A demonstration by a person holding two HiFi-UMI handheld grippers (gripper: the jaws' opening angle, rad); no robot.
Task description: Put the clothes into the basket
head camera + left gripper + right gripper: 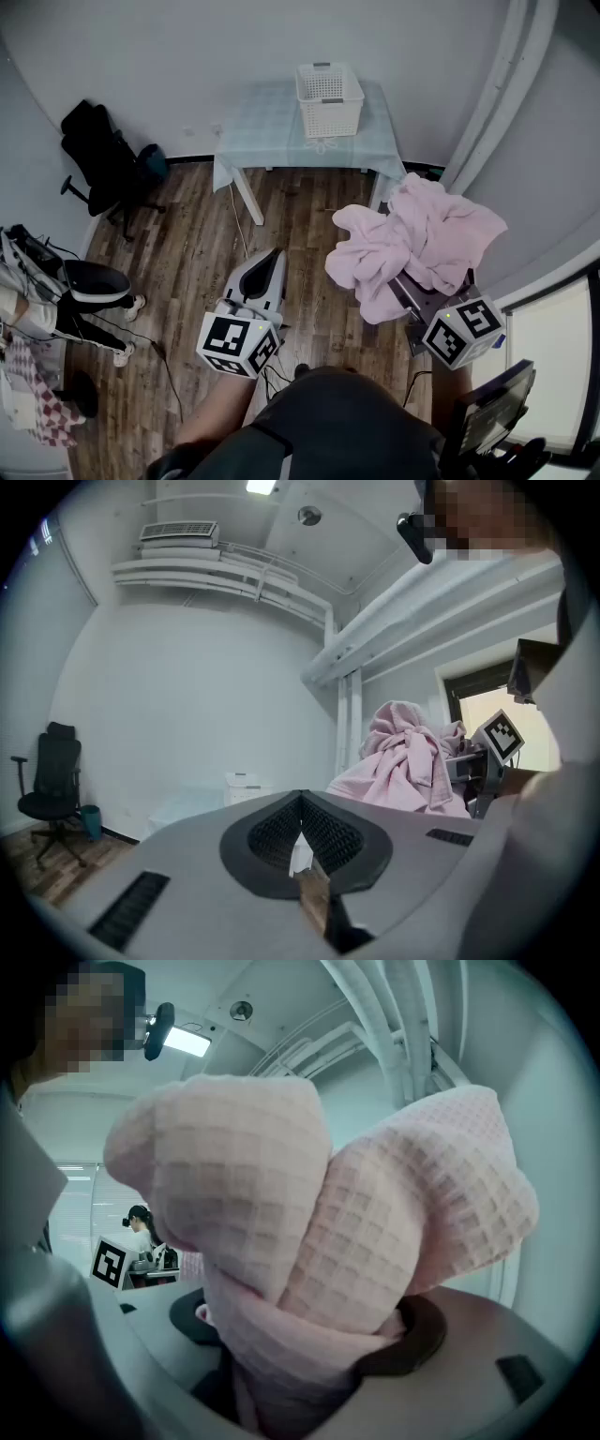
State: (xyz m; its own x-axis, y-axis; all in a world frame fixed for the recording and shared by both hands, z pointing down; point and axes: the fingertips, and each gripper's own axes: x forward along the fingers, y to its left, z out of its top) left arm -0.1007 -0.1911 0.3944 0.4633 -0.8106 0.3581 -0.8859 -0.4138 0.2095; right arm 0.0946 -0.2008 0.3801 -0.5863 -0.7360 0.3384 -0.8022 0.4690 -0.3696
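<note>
A: Right gripper has a full load: its jaws stand wide but are clamped on a thick wad of the pink garment, which billows up over them and fills its own view.

B: And the left gripper?

A: Closed tip to tip with nothing in it, pointing up the frame from lower centre of the head view.

B: So where does the load have to go?

A: That's the 1 relation that counts. The basket sits at upper centre of the frame on the table, mouth up. The garment hangs at middle right. So the basket lies up-frame and to the left of the bundle, well apart from it, with bare floor in between.

B: Which gripper is nearer the basket?

A: In the frame the left one lines up almost straight below it, but it carries nothing. I'd judge the right one has to travel up and leftward across the frame, then get the bundle over the rim before letting go.

B: Any risk?

A: The cloth droops low at its left edge and could catch the table's corner.
</note>
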